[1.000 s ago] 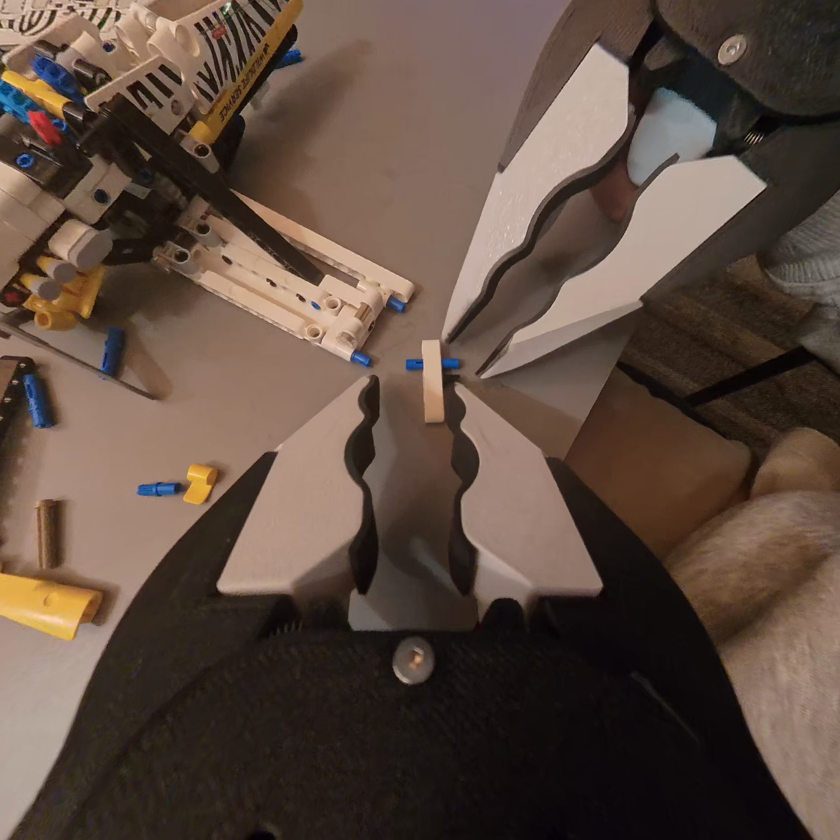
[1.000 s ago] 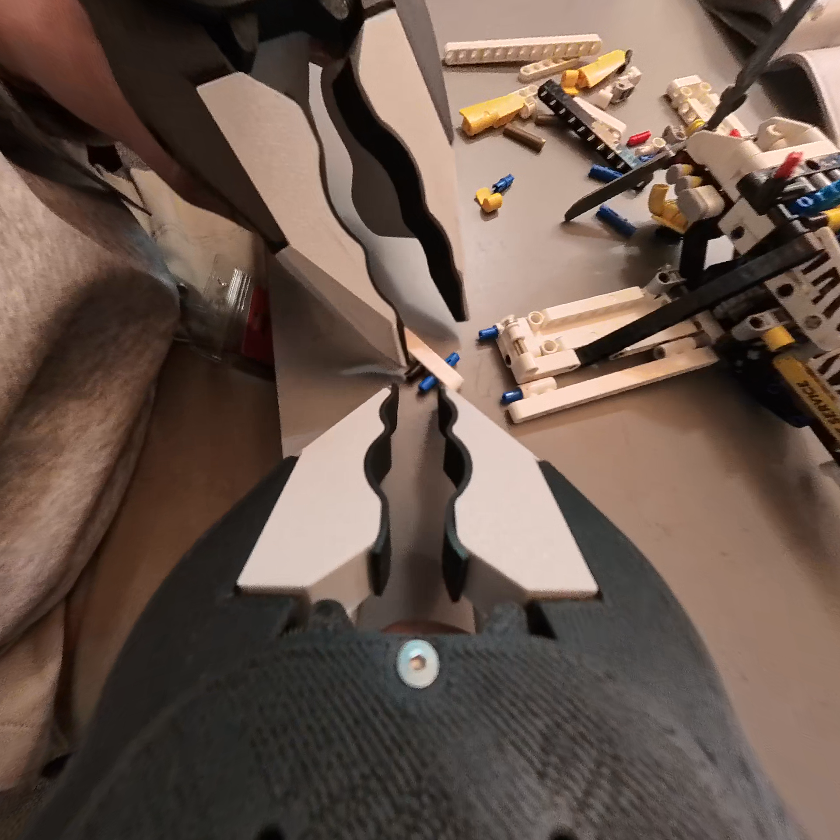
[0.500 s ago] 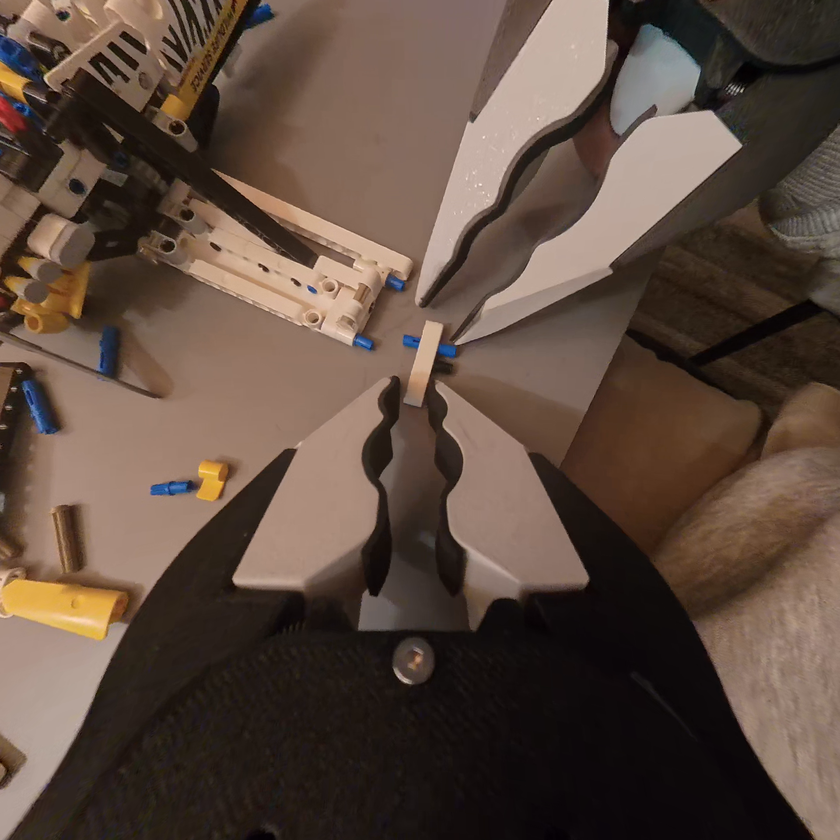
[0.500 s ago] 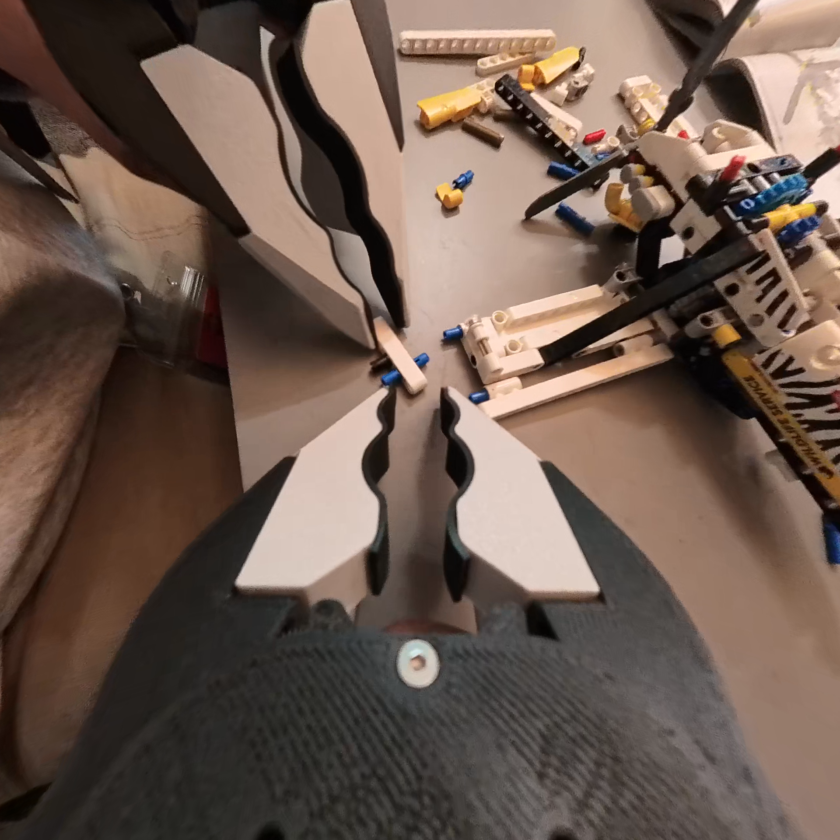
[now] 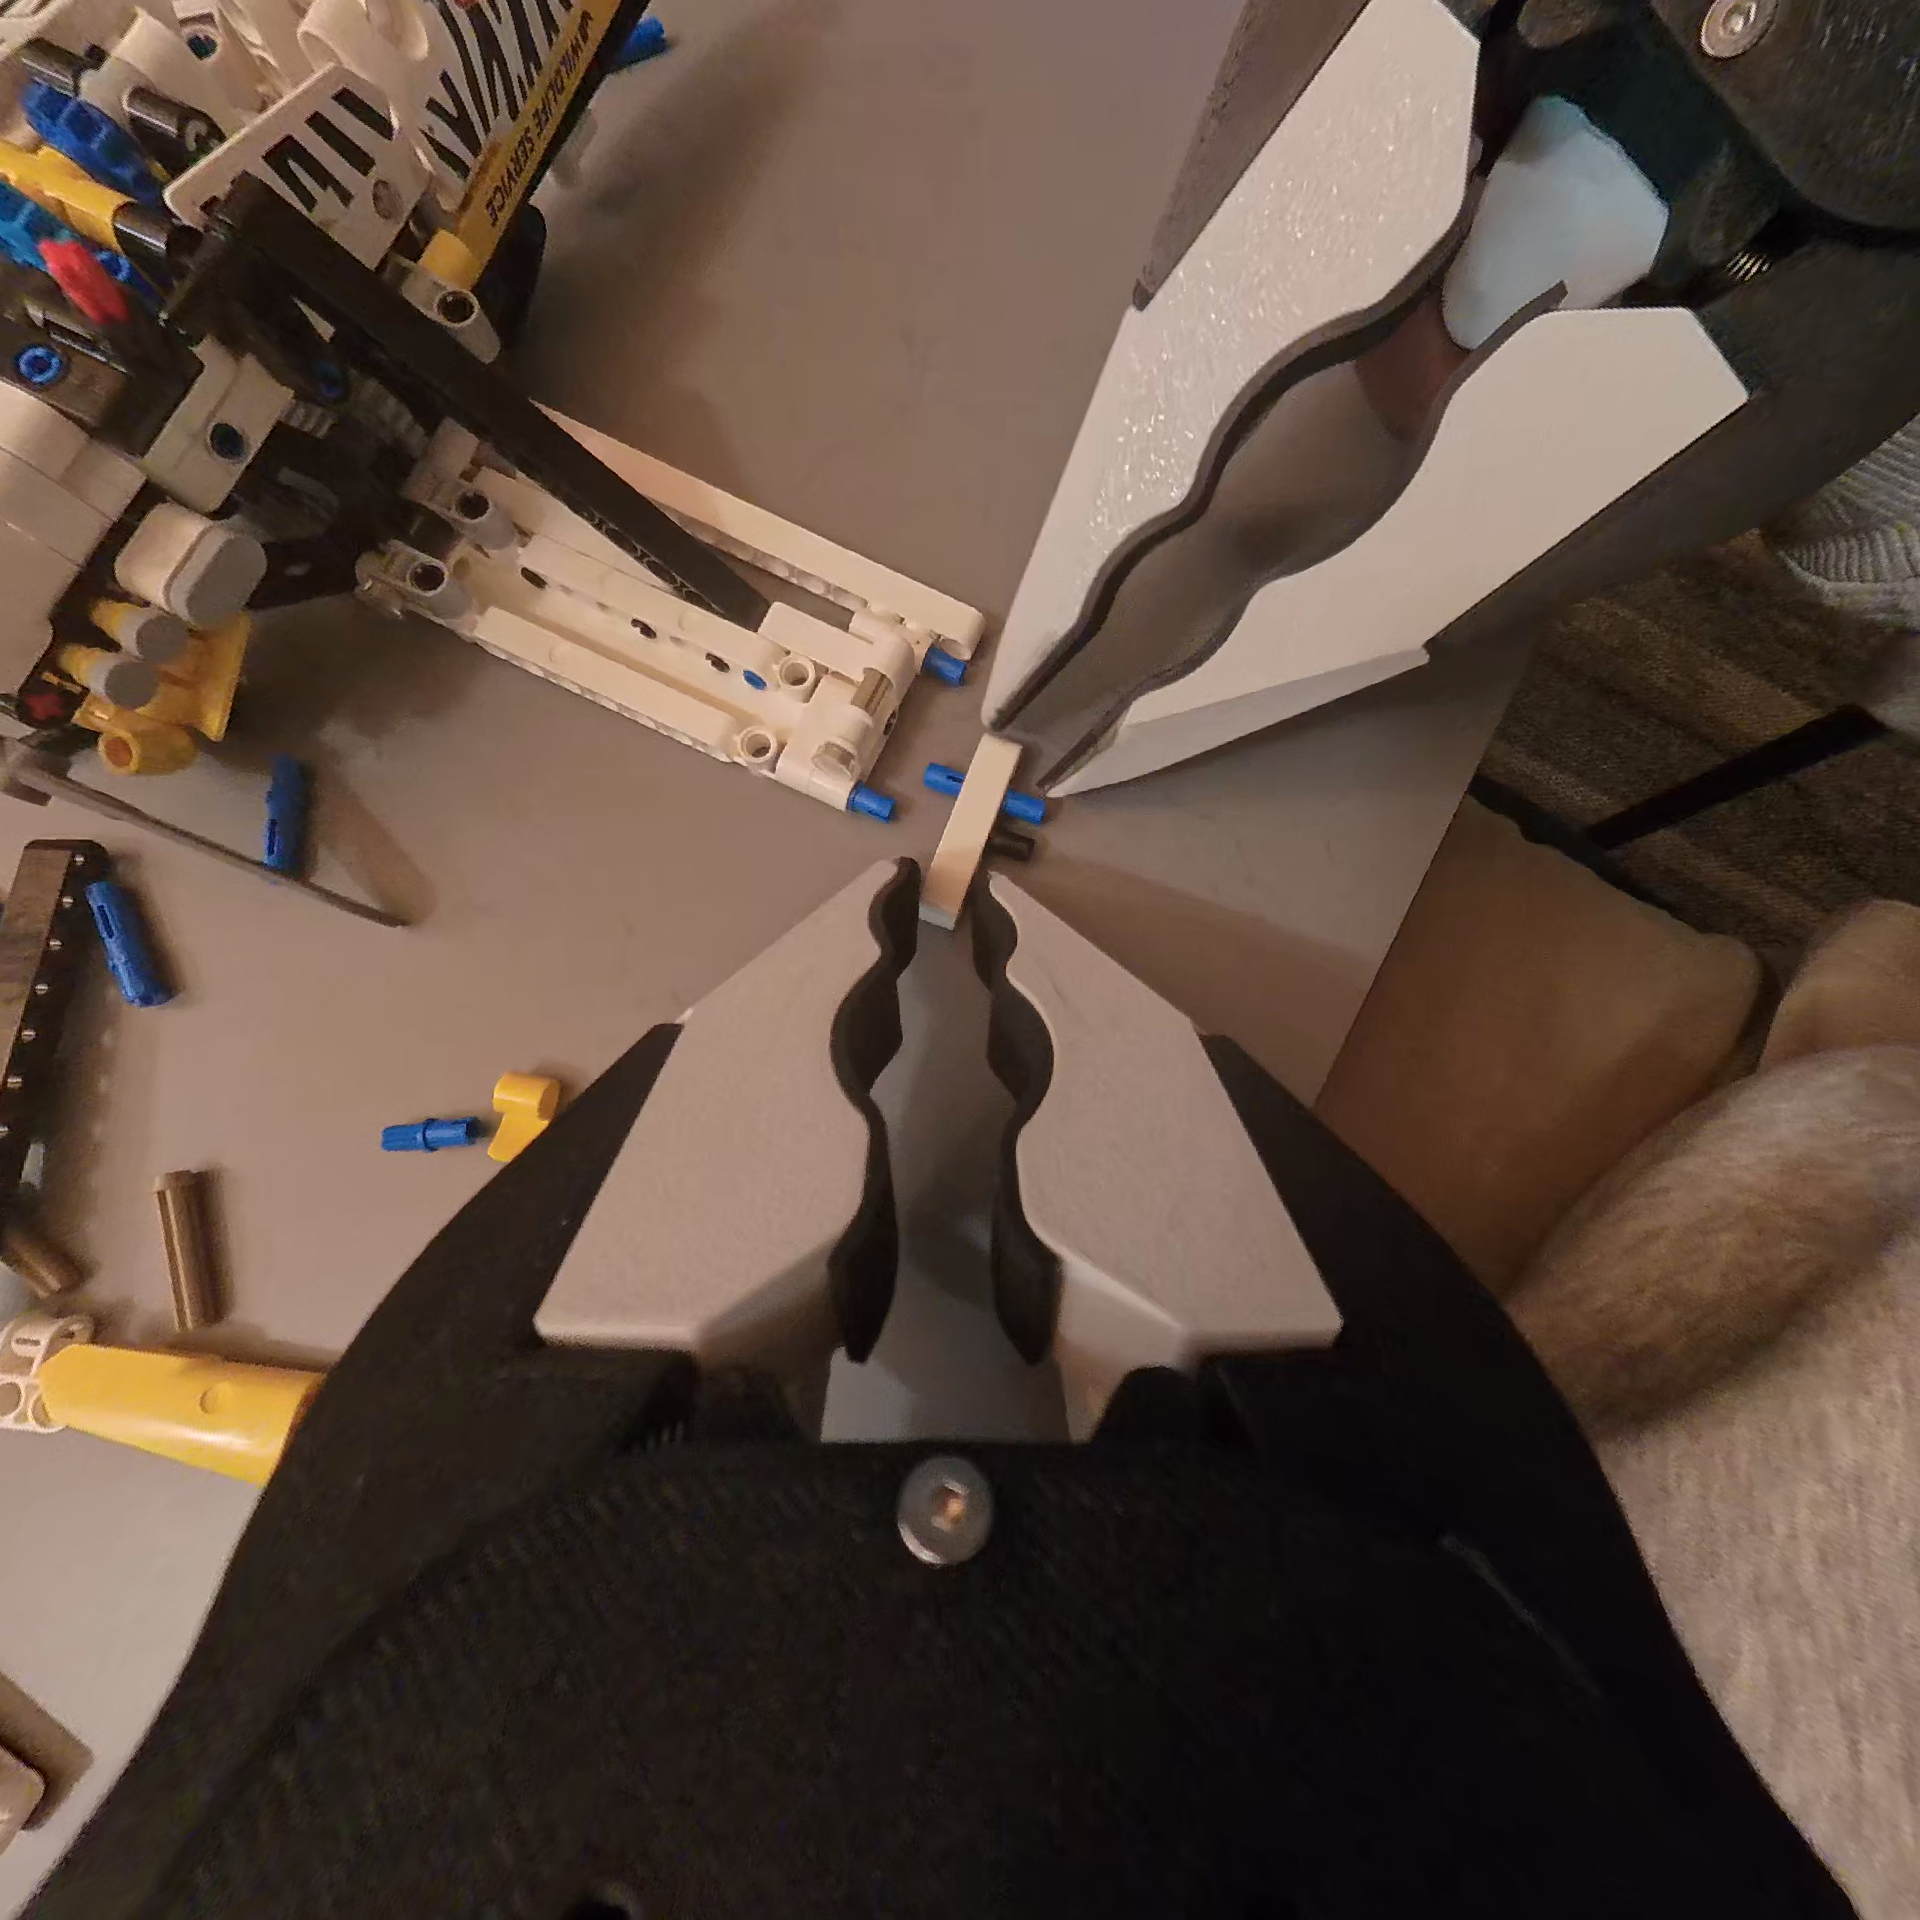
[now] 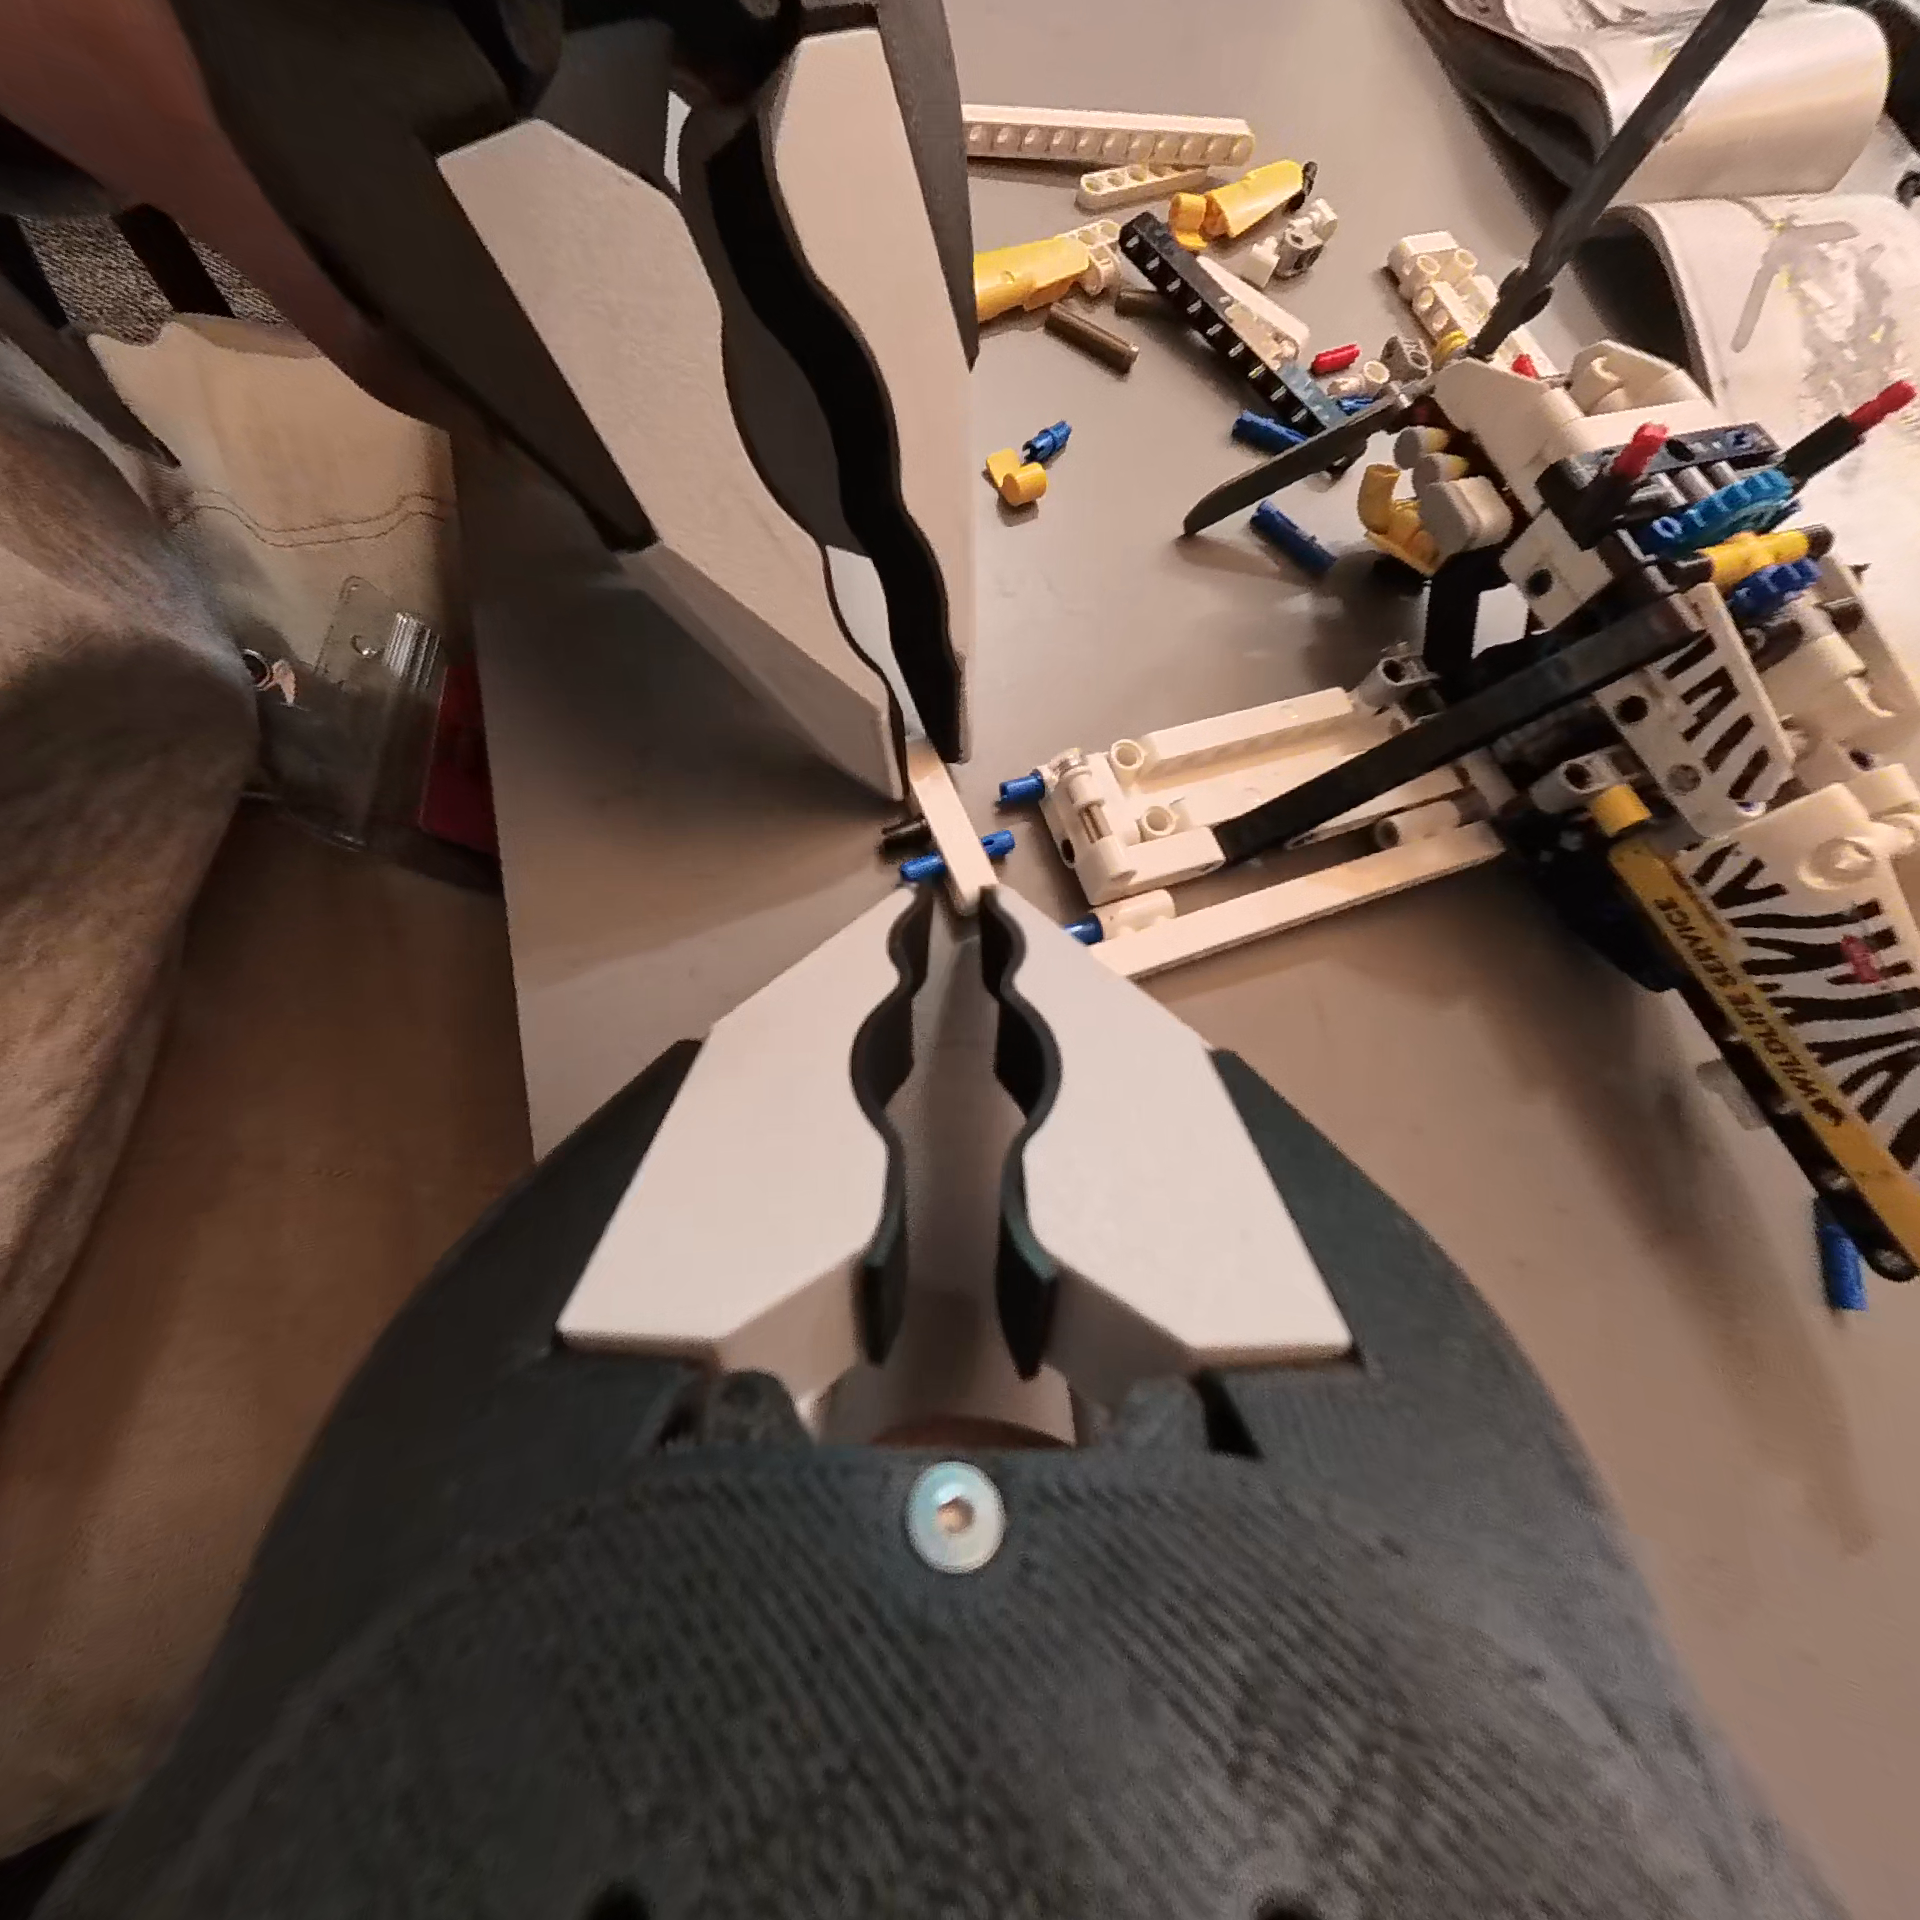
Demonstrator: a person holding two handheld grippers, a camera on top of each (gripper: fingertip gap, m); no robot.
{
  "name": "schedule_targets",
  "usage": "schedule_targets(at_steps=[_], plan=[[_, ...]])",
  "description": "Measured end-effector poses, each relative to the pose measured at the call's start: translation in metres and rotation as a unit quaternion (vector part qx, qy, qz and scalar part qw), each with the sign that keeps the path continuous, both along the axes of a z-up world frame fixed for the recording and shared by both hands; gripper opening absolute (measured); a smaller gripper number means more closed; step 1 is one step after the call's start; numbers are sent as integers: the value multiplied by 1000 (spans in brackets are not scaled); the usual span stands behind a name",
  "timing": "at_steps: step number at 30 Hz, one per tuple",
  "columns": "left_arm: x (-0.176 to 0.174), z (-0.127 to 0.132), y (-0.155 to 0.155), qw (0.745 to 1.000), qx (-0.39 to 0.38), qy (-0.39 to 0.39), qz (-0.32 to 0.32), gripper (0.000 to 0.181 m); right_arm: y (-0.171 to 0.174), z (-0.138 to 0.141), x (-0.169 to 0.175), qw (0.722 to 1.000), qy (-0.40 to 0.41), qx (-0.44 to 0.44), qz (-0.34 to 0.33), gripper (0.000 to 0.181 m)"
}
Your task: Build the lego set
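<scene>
The grey matte table carried it all, and the big half-built white, black and yellow lego helicopter model with zebra-striped panels sat off to the side, its white beam tail frame reaching toward the two claws. A long yellow tube piece, a black studded beam and a small yellow connector with a blue pin lay scattered near the left claw.

Down at the table's corner, the action. The left claw had narrowed to a slim gap since a second earlier, when it stood wide apart beside the piece; its tips pinched the near end of the small cream flat lego beam. The right claw, clear of the beam half a second before, had moved in, and its nearly closed tips gripped the beam's other end. So the beam hung between both claws, tip to tip, just above the table edge and just beside the tail frame's blue-pinned end. A short blue pin ran through the beam, sticking out on both sides, with a small black pin poking out next to it.
</scene>
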State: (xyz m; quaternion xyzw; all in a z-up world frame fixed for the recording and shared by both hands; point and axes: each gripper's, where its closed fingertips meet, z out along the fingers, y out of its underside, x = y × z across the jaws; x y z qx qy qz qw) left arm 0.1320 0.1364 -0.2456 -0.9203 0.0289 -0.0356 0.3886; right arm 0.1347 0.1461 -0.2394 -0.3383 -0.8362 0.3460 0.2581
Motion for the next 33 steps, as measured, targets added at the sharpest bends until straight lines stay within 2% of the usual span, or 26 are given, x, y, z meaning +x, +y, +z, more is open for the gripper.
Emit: schedule_targets(at_steps=[6, 14, 20, 27, 33], plan=[[3, 0, 1, 1000, -1, -10, -7, 8, 2, 3, -1, 1000, 4, -8, -6, 17], [3, 0, 4, 1000, -1, -8, -11, 11, 3, 0, 1, 1000, -2, -1, -9, 8], [2, 0, 4, 1000, 0, -8, -6, 15, 9, 1, 1, 1000, -2, -7, -20, 9], [1, 0, 4, 1000, 1, -8, 0, 11, 10, 2, 1, 1000, 1, -9, -23, 15], [4, 1, 4, 1000, 5, 5, -12, 7, 10, -4, 5, 999, -24, -13, -17, 11]])
